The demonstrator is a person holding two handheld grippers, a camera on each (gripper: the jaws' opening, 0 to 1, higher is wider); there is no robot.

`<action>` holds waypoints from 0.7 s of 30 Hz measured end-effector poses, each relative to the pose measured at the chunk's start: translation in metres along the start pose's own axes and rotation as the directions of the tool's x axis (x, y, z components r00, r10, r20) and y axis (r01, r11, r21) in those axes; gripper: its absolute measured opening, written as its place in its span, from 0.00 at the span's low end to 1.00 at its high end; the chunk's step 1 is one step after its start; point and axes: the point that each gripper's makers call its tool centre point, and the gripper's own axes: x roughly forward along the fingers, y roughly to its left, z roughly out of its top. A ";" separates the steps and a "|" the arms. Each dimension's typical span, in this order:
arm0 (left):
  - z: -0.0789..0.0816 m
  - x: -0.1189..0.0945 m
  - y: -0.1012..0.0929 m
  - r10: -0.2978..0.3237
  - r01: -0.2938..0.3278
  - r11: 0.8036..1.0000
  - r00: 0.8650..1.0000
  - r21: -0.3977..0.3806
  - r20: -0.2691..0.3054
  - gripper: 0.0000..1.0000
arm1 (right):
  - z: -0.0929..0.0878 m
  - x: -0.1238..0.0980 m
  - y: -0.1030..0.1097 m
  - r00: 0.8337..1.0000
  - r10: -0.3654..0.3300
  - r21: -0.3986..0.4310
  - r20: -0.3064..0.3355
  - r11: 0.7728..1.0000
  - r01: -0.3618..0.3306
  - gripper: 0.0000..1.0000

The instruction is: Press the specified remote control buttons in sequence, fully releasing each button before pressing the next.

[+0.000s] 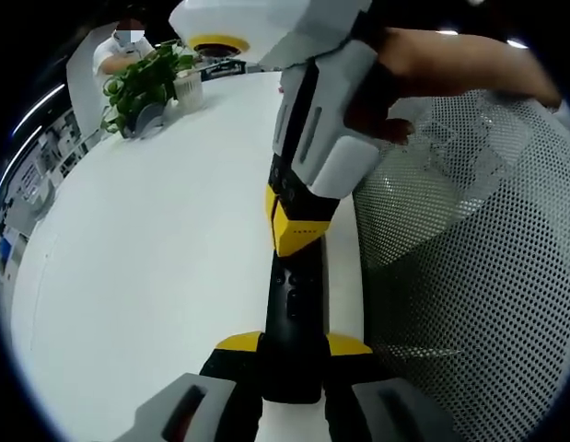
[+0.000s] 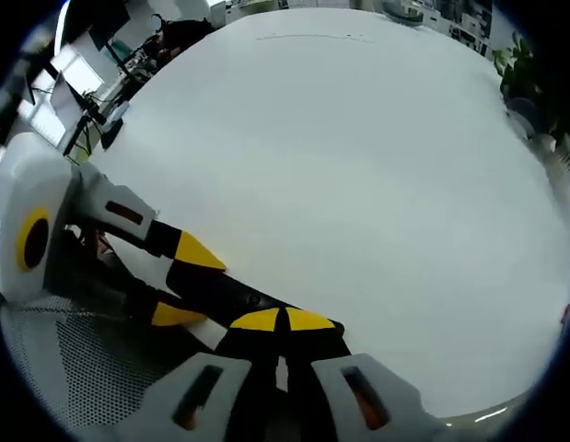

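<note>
White table (image 1: pixel 156 239) spreads under everything; a mesh chair back (image 1: pixel 469 276) stands beside it. The black remote control (image 1: pixel 294 322) is clamped in the left gripper (image 1: pixel 294 354), while the right gripper (image 2: pixel 283 324), jaws closed together, presses its tips onto it.

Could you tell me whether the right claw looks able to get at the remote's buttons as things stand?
Probably yes: the right claw already sits on the remote control, which the left claw grips; nothing lies between.
</note>
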 end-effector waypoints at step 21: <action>0.001 0.000 0.001 0.007 -0.007 1.000 1.000 0.006 0.019 0.24 | 0.001 0.001 0.002 1.000 -0.019 -0.060 -0.002 0.998 0.019 0.00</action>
